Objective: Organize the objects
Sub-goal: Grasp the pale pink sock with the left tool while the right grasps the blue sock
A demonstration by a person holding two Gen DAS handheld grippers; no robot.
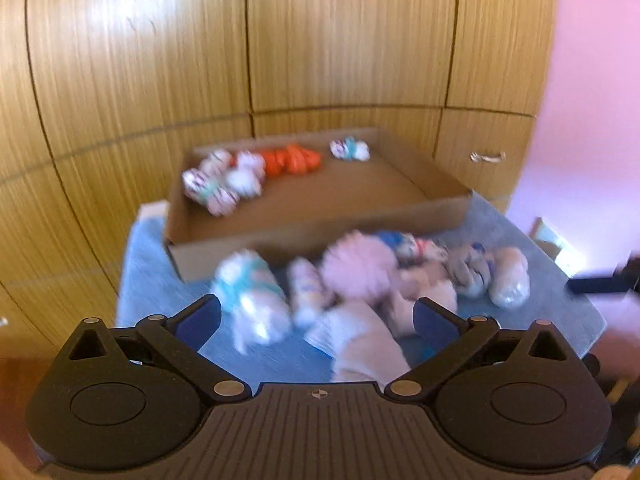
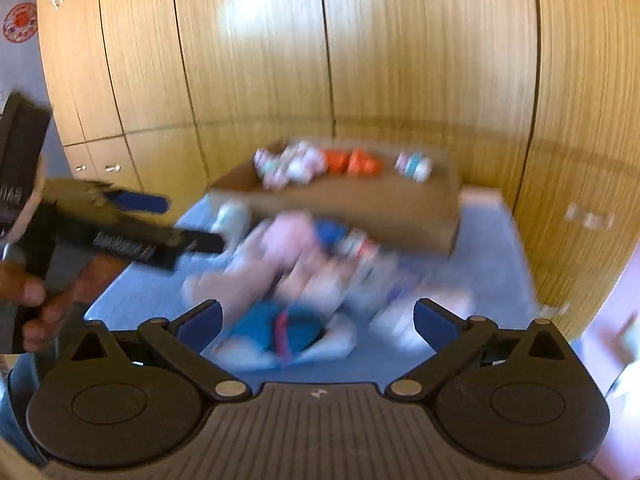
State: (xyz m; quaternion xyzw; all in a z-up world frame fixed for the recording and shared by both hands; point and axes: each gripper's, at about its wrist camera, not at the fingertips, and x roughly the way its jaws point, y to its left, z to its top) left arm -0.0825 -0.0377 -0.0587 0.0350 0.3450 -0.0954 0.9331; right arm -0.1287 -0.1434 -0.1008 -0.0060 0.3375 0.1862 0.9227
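Observation:
A shallow cardboard box (image 1: 304,216) stands at the back of a small blue table (image 1: 160,280). Inside it lie rolled sock bundles: several white patterned ones (image 1: 224,184), orange ones (image 1: 292,160) and a white-teal one (image 1: 350,150). A blurred pile of loose sock bundles (image 1: 360,280) lies in front of the box. My left gripper (image 1: 316,316) is open and empty above the near side of the pile. My right gripper (image 2: 316,320) is open and empty over the pile (image 2: 304,272); the box (image 2: 360,204) is behind it. The left gripper also shows in the right wrist view (image 2: 160,220).
Wooden cupboard doors (image 1: 320,40) form the wall behind the table. A pink wall (image 1: 592,80) is at the right. A person's hand (image 2: 32,300) holds the left gripper's handle. Both views are motion-blurred.

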